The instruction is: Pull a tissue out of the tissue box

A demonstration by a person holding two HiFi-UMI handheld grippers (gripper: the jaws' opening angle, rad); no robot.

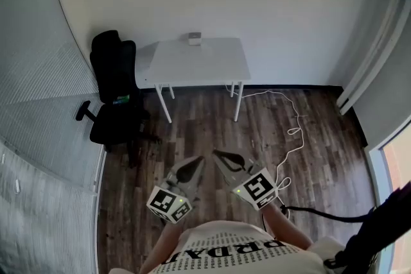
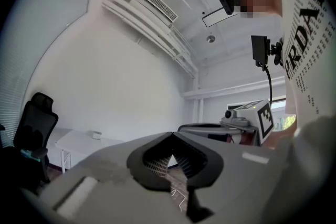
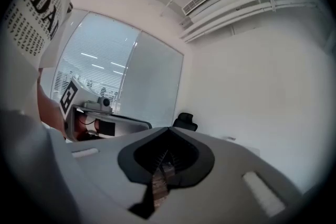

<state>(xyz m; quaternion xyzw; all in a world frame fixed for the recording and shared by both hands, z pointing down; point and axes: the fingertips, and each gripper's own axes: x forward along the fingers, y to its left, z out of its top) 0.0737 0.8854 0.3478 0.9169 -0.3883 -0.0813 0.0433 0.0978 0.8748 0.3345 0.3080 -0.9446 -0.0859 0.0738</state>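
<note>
Tissue box (image 1: pixel 194 39): small, at the far edge of the white desk (image 1: pixel 199 67), well apart from both tools.
A tissue is likely light, soft and easily torn; pinch its top fold. The left tool (image 1: pixel 198 162) and right tool (image 1: pixel 218 154) are closed and empty. An office chair (image 1: pixel 115 90) flanks the desk, and a cable (image 1: pixel 294 131) crosses the floor.

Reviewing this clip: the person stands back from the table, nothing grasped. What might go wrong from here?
1. The white cable loops across the floor beside the way to the table; it may catch a foot.
2. The tissue box sits at the table's far edge by the wall, so the reach may be awkward.
3. The left tool and right tool are shut; one must open first.
</note>
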